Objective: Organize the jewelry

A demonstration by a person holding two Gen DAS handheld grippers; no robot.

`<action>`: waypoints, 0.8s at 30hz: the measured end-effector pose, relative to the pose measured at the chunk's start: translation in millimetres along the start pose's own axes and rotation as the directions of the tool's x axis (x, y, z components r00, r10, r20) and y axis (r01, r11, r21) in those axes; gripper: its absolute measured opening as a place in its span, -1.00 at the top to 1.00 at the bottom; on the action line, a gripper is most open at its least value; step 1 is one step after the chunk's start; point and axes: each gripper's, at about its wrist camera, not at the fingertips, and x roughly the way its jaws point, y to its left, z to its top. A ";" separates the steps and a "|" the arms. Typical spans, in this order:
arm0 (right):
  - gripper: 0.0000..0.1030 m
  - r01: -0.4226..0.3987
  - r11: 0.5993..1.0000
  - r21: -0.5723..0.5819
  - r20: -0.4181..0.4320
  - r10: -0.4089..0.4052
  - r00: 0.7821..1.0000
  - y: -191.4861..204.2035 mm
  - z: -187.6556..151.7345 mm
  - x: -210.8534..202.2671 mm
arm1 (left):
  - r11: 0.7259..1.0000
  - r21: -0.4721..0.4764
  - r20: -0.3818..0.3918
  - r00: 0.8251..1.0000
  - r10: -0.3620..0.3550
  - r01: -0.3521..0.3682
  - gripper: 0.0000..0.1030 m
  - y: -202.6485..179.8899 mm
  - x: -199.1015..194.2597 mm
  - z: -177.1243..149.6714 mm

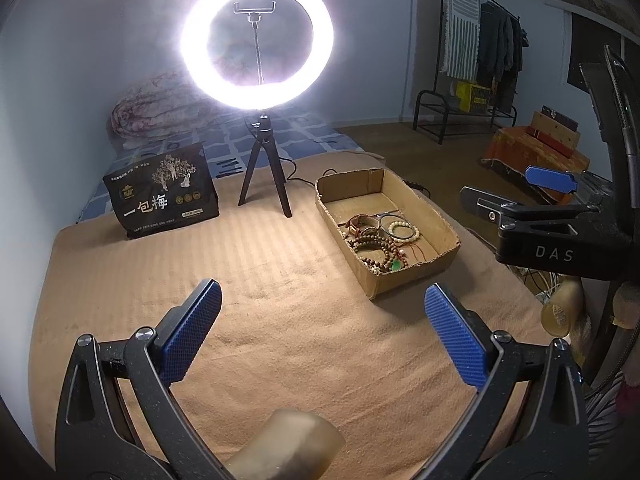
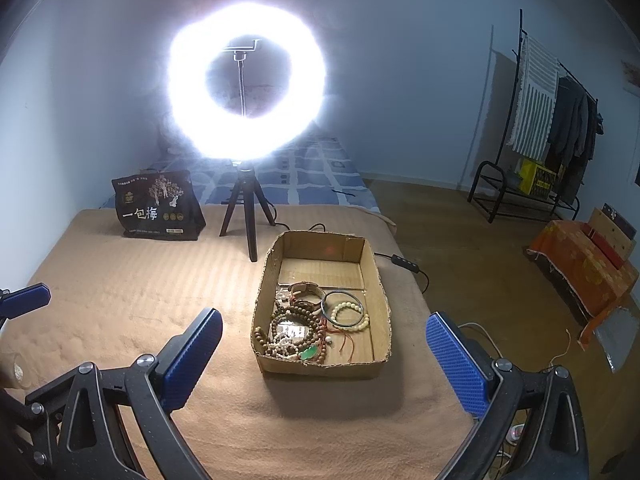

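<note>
The jewelry (image 2: 310, 326) lies heaped in the near half of a shallow cardboard box (image 2: 382, 292), straight ahead of the right tongs (image 2: 324, 344) and between the lines of their two pads. In the heap are brown bead strands (image 2: 294, 322), a pale bead bracelet (image 2: 351, 314) lying inside a dark bangle (image 2: 343, 309), a watch-like band (image 2: 306, 290) and a small green pendant (image 2: 309, 356) close to the near wall; red cords trail beside it. The far half of the box is bare cardboard.

From the left tongs (image 1: 323, 332) the box (image 1: 416, 276) sits ahead and to the right, well apart from their pads. Both tongs are released, pads spread wide and grasping nothing, held above a tan blanket (image 2: 132, 304). The right tongs (image 1: 552, 178) show at the right edge of the left view; there I can make out only one blue pad.

Beyond the box stands a lit ring light (image 2: 246, 84) on a small tripod (image 2: 244, 216), with a black bag (image 2: 158, 206) to its left. Far right are a clothes rack (image 2: 556, 120) and an orange-covered stand (image 2: 584, 276). Something pale and translucent, perhaps a horn-like piece (image 1: 286, 446), lies blurred under the left tongs.
</note>
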 end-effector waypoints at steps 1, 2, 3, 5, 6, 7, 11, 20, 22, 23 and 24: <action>-0.99 0.000 1.000 0.000 0.000 0.000 1.000 0.0 0.1 0.1 | 1.000 -0.001 0.000 1.000 -0.001 0.001 -1.00 -0.1 -0.2 0.0; -0.99 -0.001 1.000 0.001 0.001 0.001 1.000 -0.1 0.3 0.1 | 1.000 -0.001 -0.001 1.000 -0.003 0.003 -1.00 -0.1 0.4 0.5; -0.99 -0.002 1.000 0.002 0.002 0.002 1.000 -0.1 0.4 0.1 | 1.000 -0.002 -0.001 1.000 -0.002 0.002 -1.00 -0.1 0.3 0.6; -0.99 -0.002 1.000 0.004 0.003 0.002 1.000 -0.8 0.4 -0.1 | 1.000 -0.003 0.001 1.000 -0.002 0.002 -1.00 -0.5 -0.1 0.8; -0.99 -0.003 1.000 0.005 0.004 0.003 1.000 -1.0 0.4 -0.1 | 1.000 -0.003 0.001 1.000 -0.001 0.001 -1.00 -0.3 -0.1 0.9; -0.99 -0.003 1.000 0.005 0.004 0.003 1.000 -0.8 0.4 -0.4 | 1.000 -0.003 0.001 1.000 -0.002 0.002 -1.00 0.0 -0.1 0.8; -0.99 -0.003 1.000 0.004 0.004 0.003 1.000 -0.9 0.3 -0.5 | 1.000 -0.002 0.001 1.000 0.000 0.000 -1.00 0.1 -0.3 0.5; -0.99 -0.002 1.000 0.000 0.002 0.002 1.000 -0.4 1.0 0.7 | 1.000 -0.014 0.022 0.999 0.023 -0.023 -1.00 2.4 -5.8 4.2; -0.99 -0.001 1.000 0.000 0.002 0.001 1.000 -0.3 0.7 0.5 | 0.999 -0.023 0.024 0.999 0.026 -0.025 -1.00 4.0 -5.9 4.1; -0.99 0.000 1.000 0.000 0.002 0.000 1.000 -0.4 0.7 0.6 | 0.999 -0.027 0.026 0.999 0.024 -0.023 -1.00 4.9 -6.1 4.6; -0.99 0.000 1.000 -0.001 0.002 0.000 1.000 -0.5 0.5 0.6 | 0.999 -0.028 0.031 0.999 0.024 -0.023 -1.00 5.0 -6.4 3.1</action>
